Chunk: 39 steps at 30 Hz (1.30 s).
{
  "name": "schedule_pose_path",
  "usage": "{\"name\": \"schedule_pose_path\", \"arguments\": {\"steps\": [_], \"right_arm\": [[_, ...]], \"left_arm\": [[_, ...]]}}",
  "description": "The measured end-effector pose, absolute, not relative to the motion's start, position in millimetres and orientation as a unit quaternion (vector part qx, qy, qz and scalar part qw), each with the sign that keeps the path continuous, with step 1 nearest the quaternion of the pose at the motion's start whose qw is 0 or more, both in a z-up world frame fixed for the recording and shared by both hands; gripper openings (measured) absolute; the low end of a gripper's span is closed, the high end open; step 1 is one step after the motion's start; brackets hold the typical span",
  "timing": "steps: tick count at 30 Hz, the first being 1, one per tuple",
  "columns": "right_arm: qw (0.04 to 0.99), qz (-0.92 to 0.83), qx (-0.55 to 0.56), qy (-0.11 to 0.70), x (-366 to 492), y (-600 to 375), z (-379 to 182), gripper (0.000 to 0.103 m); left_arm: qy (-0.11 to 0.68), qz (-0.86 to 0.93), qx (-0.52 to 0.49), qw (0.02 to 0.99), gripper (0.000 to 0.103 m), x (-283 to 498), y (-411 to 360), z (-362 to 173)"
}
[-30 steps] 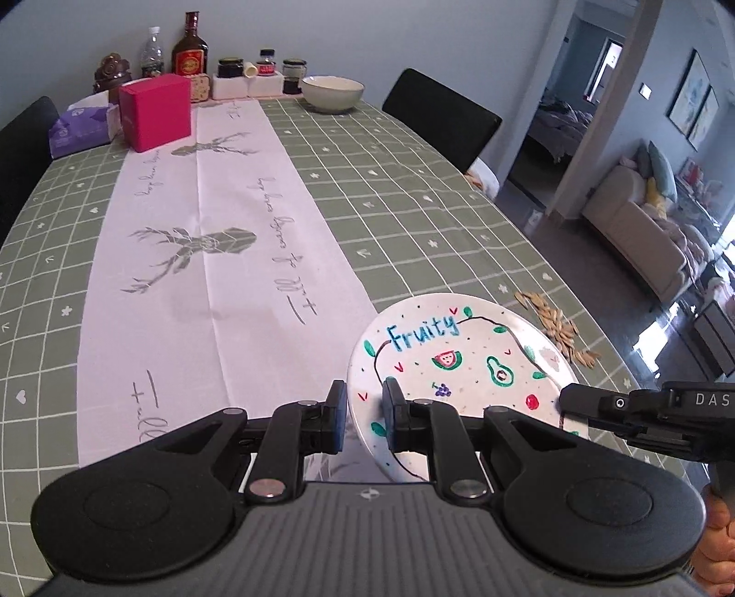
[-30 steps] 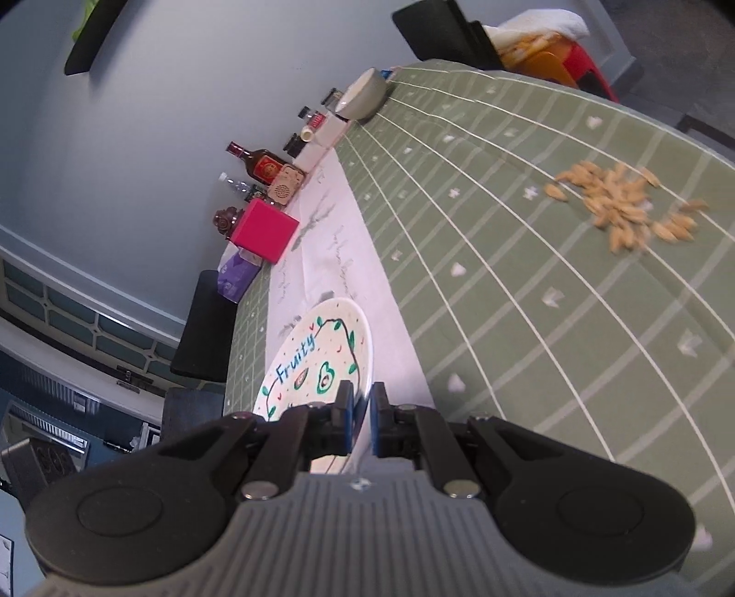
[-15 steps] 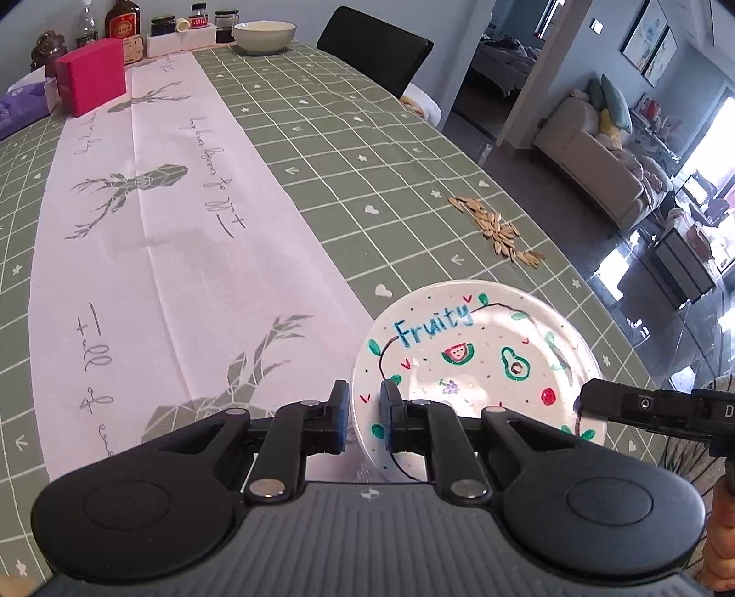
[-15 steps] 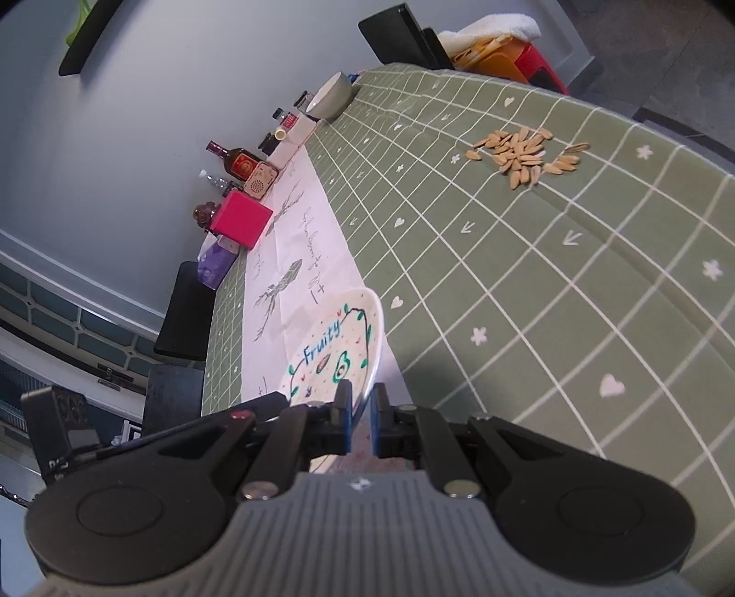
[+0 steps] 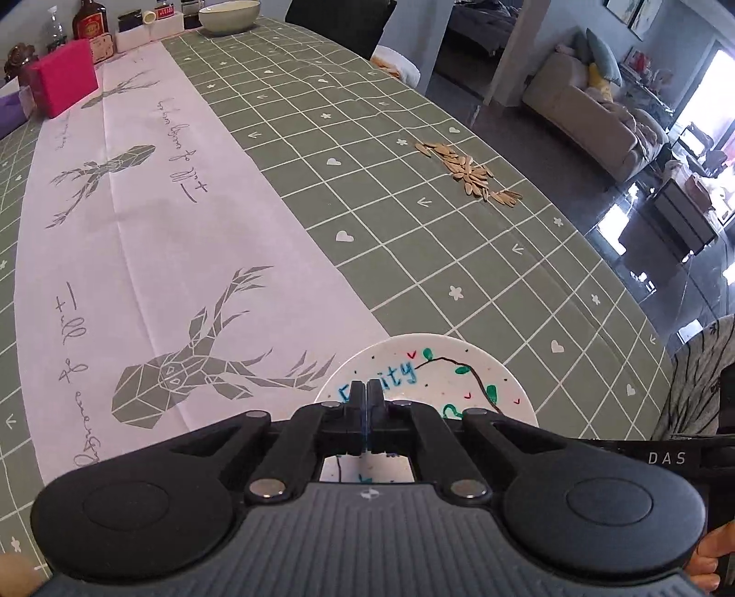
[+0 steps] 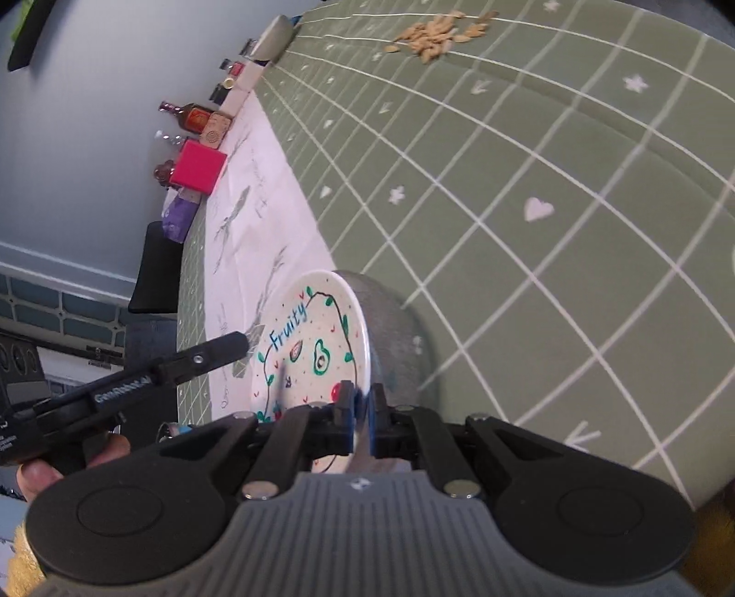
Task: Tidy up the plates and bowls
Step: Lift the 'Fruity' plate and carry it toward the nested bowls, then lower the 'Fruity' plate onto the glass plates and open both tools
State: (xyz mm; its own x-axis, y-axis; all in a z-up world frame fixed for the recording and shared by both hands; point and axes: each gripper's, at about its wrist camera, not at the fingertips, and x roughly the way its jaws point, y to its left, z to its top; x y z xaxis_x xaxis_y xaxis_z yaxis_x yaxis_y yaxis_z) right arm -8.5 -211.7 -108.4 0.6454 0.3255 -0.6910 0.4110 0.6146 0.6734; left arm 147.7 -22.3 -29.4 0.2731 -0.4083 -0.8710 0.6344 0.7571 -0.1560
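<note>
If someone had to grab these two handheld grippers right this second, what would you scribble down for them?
Right gripper: shut on the near rim of the white round "Fruity" painted plate, which is tilted with its far edge raised above the green checked tablecloth.
Left gripper: shut, empty, over the plate's other side.
Pale green ceramic bowl: far end of the table, untouched.
Done: plate gripped. Left: put the plate and bowl together.

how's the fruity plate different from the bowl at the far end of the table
The Fruity plate is flat, painted with fruit and lettering; the bowl is deep and plain pale.

The plate is clamped at its rim in the right hand-held gripper, with a shadow beneath; the bowl stands untouched on the green cloth.

Both are round, light-coloured tableware.
</note>
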Motion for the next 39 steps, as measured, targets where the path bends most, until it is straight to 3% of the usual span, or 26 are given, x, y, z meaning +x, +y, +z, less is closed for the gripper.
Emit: {"name": "schedule_pose_path", "arguments": {"steps": [10,19,21,39], "right_arm": [[0.821,-0.035,0.394,0.411,-1.2,-213.1,-100.4,0.003],[0.864,-0.047,0.269,0.422,4.4,-189.9,-87.6,0.007],[0.87,-0.052,0.248,0.424,5.5,-185.6,-87.0,0.008],[0.888,-0.054,0.161,0.427,16.8,-170.4,-88.7,0.011]], "left_arm": [[0.502,-0.315,0.092,0.8,0.0,148.8,-22.7,-22.9],[0.481,-0.275,0.093,0.827,0.002,137.2,-21.2,-8.0],[0.472,-0.234,0.129,0.84,0.003,127.6,-23.9,-1.1],[0.398,-0.135,0.054,0.906,0.012,43.5,25.5,18.4]]}}
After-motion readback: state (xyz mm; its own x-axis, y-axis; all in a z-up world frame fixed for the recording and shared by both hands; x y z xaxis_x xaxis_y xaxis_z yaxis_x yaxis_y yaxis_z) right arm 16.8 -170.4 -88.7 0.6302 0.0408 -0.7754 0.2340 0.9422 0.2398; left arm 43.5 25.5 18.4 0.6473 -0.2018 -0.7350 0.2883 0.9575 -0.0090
